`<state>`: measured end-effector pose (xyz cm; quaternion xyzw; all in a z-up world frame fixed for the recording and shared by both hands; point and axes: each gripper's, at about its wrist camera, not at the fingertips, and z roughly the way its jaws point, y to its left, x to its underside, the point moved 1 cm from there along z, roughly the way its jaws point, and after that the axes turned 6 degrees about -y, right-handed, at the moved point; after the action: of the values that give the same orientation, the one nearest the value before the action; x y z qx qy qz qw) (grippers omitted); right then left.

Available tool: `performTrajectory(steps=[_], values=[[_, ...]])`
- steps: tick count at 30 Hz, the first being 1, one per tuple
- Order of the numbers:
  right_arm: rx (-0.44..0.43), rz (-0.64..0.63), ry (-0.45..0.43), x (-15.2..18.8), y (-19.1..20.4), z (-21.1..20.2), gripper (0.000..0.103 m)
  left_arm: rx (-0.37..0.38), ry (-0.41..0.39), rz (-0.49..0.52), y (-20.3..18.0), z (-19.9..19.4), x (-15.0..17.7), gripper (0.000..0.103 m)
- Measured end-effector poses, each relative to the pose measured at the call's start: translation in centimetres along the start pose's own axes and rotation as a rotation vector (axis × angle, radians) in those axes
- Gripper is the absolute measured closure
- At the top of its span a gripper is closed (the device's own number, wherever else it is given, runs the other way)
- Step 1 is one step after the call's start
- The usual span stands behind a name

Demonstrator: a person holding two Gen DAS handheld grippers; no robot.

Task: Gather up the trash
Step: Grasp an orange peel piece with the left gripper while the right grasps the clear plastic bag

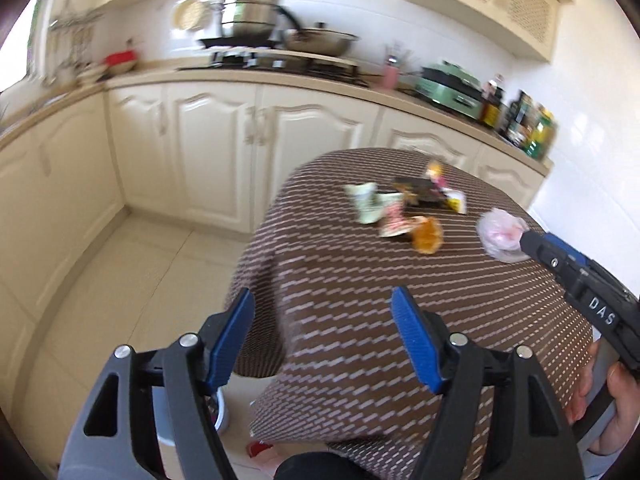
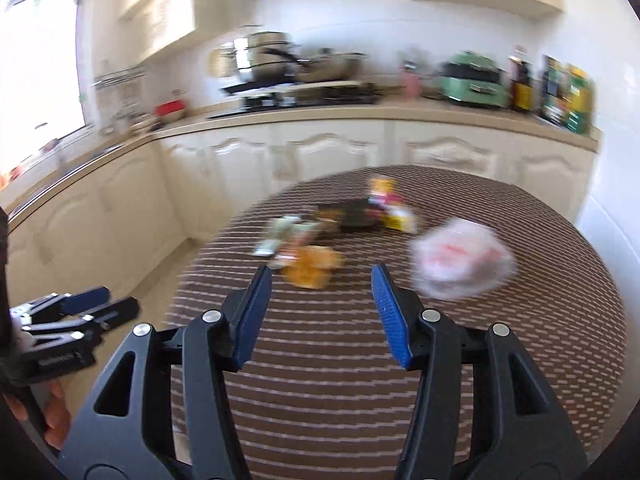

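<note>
Trash lies on a round table with a brown striped cloth (image 1: 360,300): a crumpled pink-white plastic bag (image 1: 502,234) (image 2: 460,260), an orange wrapper (image 1: 428,234) (image 2: 312,266), pale green paper cups (image 1: 366,200) (image 2: 280,236), a dark tray (image 1: 420,190) (image 2: 356,216) and yellow packets (image 1: 456,200) (image 2: 396,216). My left gripper (image 1: 324,320) is open and empty over the table's near left edge. My right gripper (image 2: 320,280) is open and empty above the cloth (image 2: 340,360), just short of the orange wrapper. The right gripper shows in the left view (image 1: 568,264), next to the plastic bag.
Cream kitchen cabinets (image 1: 208,148) and a counter with pots (image 1: 248,16), a green appliance (image 1: 452,88) and bottles (image 1: 528,120) stand behind the table. A white bin (image 1: 220,412) sits on the tiled floor under the table's left edge. A white wall is at the right.
</note>
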<state>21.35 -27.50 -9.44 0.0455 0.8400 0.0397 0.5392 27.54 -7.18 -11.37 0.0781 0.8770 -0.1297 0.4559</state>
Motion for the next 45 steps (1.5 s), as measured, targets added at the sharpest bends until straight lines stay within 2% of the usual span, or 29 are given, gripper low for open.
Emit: performTrajectory(steps=[7, 9, 14, 16, 18, 20, 22, 26, 31, 32, 33, 34, 35, 37, 41, 45], values=[[0.080, 0.076, 0.013, 0.4, -7.2, -0.4, 0.046, 0.092, 0.006, 0.170, -7.9, 4.4, -1.7, 0.033], [0.098, 0.096, 0.020, 0.4, -8.7, -0.1, 0.044, 0.093, 0.022, 0.201, -9.5, 6.3, -2.2, 0.033], [0.107, 0.136, 0.038, 0.2, -11.2, 1.3, 0.043, 0.062, 0.051, 0.214, -10.6, 9.7, -2.9, 0.034], [0.106, 0.153, 0.047, -0.1, -11.9, 2.2, 0.042, 0.055, 0.070, 0.220, -11.2, 10.9, -3.0, 0.047], [0.103, 0.173, 0.064, -0.3, -12.5, 3.1, 0.041, 0.051, 0.093, 0.226, -11.5, 12.0, -2.9, 0.052], [0.101, 0.187, 0.081, -0.6, -12.9, 4.0, 0.037, 0.035, 0.112, 0.240, -11.8, 12.9, -2.7, 0.068], [0.097, 0.205, 0.103, -0.9, -13.3, 5.2, 0.035, 0.041, 0.124, 0.251, -12.1, 13.2, -2.6, 0.100], [0.082, 0.250, 0.126, -1.2, -13.5, 6.9, 0.030, 0.076, 0.089, 0.247, -12.3, 12.0, -2.7, 0.101], [0.071, 0.216, 0.169, -1.1, -12.2, 8.5, 0.028, 0.113, 0.069, 0.220, -11.9, 10.8, -2.9, 0.101], [0.053, 0.222, 0.196, -0.9, -12.2, 9.1, 0.029, 0.123, 0.068, 0.208, -11.6, 10.6, -3.0, 0.101], [0.025, 0.247, 0.210, -0.7, -12.4, 9.5, 0.036, 0.132, 0.069, 0.197, -11.4, 10.4, -3.0, 0.101], [0.011, 0.263, 0.214, -0.7, -12.7, 9.7, 0.063, 0.142, 0.070, 0.187, -11.2, 10.2, -3.0, 0.101], [-0.003, 0.275, 0.224, -0.6, -12.9, 9.9, 0.075, 0.148, 0.070, 0.177, -11.0, 10.0, -3.0, 0.101], [-0.008, 0.284, 0.227, -0.4, -13.1, 9.9, 0.080, 0.158, 0.068, 0.161, -10.5, 9.4, -2.9, 0.101], [0.020, 0.225, 0.147, -1.0, -12.1, 7.8, 0.093, 0.193, 0.060, 0.125, -9.3, 7.8, -2.9, 0.101], [0.002, 0.193, 0.091, -1.5, -10.4, 5.5, 0.094, 0.232, 0.048, 0.069, -7.6, 5.7, -3.0, 0.101]])
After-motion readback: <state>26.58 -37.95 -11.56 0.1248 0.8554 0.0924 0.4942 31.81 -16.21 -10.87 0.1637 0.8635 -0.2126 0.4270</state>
